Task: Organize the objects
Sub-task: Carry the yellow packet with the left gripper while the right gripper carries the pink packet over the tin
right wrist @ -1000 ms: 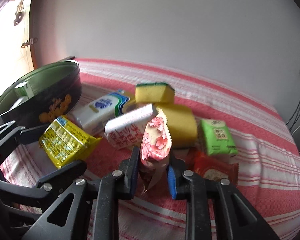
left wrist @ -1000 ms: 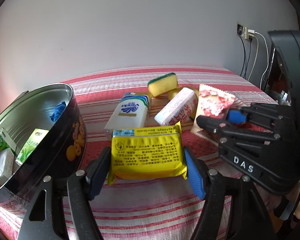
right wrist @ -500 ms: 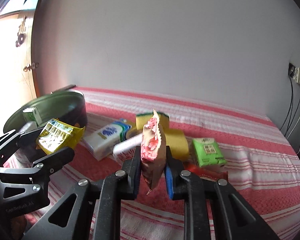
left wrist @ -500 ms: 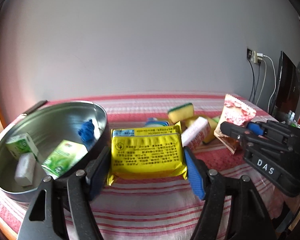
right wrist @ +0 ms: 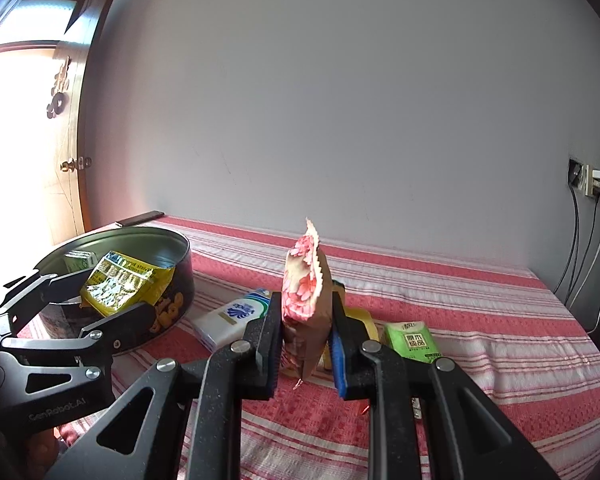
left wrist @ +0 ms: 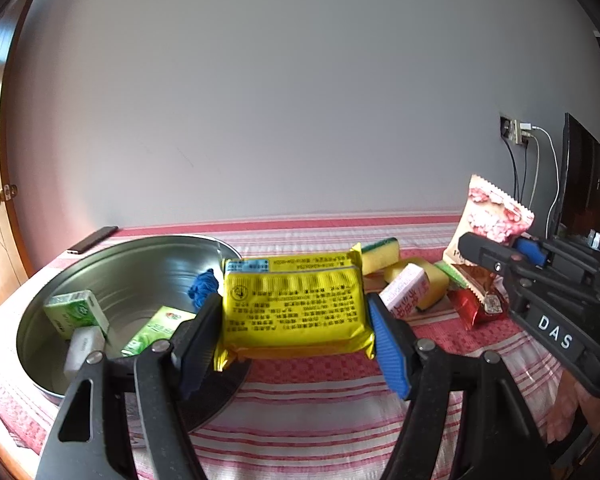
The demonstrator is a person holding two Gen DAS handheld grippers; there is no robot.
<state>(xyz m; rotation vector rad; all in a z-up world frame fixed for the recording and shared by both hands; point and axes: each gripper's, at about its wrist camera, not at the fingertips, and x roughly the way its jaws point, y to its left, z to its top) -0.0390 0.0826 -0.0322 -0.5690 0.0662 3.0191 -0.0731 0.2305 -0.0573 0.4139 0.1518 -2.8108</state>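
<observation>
A few small boxes already lie in the round tin, while the left claw grips a yellow packet and the right claw pinches a pink snack pouch (sponges, tissue packs and more still wait on the tabletop).

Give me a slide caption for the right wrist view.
Right gripper clamps a pink snack packet above the striped cloth, beside the left gripper carrying a yellow packet.

Readable lettering on the grippers

The right gripper bears "DAS"; the left gripper bears "GenRobot.AI"; packet print stays illegible.
</observation>
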